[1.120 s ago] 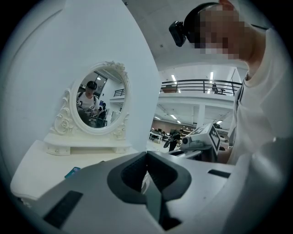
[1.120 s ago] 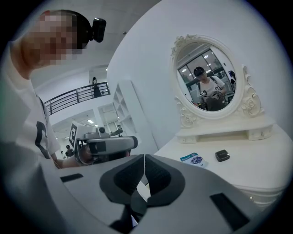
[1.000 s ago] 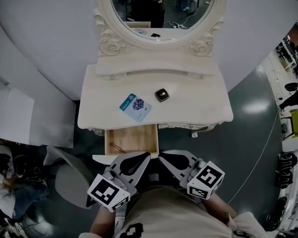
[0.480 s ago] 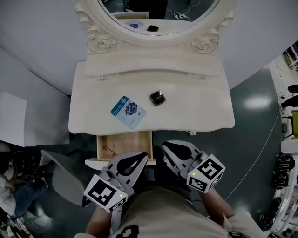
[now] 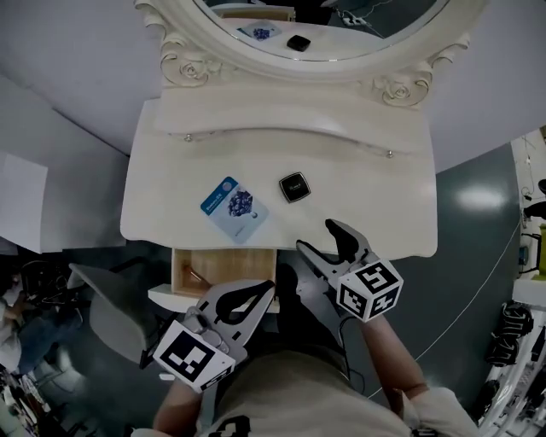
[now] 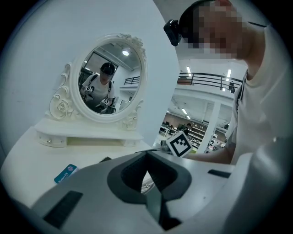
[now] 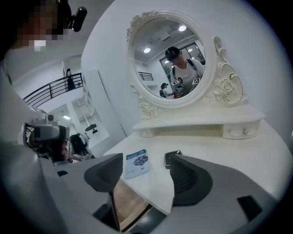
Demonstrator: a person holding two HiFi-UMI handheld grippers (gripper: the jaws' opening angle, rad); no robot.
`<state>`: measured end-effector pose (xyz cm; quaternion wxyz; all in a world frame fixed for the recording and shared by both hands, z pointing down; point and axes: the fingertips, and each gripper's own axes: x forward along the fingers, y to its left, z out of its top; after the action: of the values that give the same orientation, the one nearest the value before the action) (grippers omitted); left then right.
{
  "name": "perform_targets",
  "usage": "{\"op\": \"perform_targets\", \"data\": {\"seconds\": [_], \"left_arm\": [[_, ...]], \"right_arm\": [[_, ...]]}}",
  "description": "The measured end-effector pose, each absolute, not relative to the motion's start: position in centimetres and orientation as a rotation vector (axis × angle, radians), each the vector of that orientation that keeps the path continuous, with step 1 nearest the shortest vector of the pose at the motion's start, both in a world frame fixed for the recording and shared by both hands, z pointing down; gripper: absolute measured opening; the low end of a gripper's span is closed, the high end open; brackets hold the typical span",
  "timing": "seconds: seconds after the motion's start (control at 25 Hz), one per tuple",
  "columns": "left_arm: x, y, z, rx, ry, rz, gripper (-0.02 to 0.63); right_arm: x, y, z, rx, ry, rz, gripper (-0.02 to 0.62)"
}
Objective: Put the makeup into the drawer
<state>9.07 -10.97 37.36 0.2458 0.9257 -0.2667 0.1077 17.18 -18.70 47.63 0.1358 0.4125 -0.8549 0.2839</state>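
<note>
A blue makeup packet [image 5: 234, 207] [image 7: 137, 163] and a small black compact [image 5: 295, 187] [image 7: 171, 157] lie on the white dressing table [image 5: 375, 213]. Below the table's front edge the wooden drawer [image 5: 226, 266] [image 7: 130, 205] stands pulled out. My right gripper [image 5: 320, 239] [image 7: 142, 167] hovers over the front edge just short of the compact; its jaws are opening and nothing is between them. My left gripper [image 5: 269, 288] [image 6: 147, 154] hangs shut and empty near the drawer's front right corner.
An oval mirror [image 5: 333, 26] in an ornate frame rises at the back of the table. A small thin item [image 5: 196, 277] lies in the drawer's left part. A grey chair [image 5: 111, 316] stands left of the drawer. A cable [image 5: 478, 282] runs across the floor on the right.
My right gripper has moved forward to the table's front edge and its jaws have gone from shut to open. The left gripper has edged forward toward the drawer, still shut.
</note>
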Motion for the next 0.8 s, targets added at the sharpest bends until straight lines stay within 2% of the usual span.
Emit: {"op": "perform_targets", "data": {"seconds": [0.52, 0.8], "left_arm": [[10.1, -12.6, 38.3, 2.48, -0.812, 0.312, 0.054], [9.8, -12.3, 38.9, 2.448, -0.843, 0.343, 0.054]], "right_arm": [[17.5, -27.1, 56.2, 1.139, -2.285, 0.638, 0.336], [16.2, -29.1, 58.2, 1.106, -2.253, 0.618, 0.342]]}}
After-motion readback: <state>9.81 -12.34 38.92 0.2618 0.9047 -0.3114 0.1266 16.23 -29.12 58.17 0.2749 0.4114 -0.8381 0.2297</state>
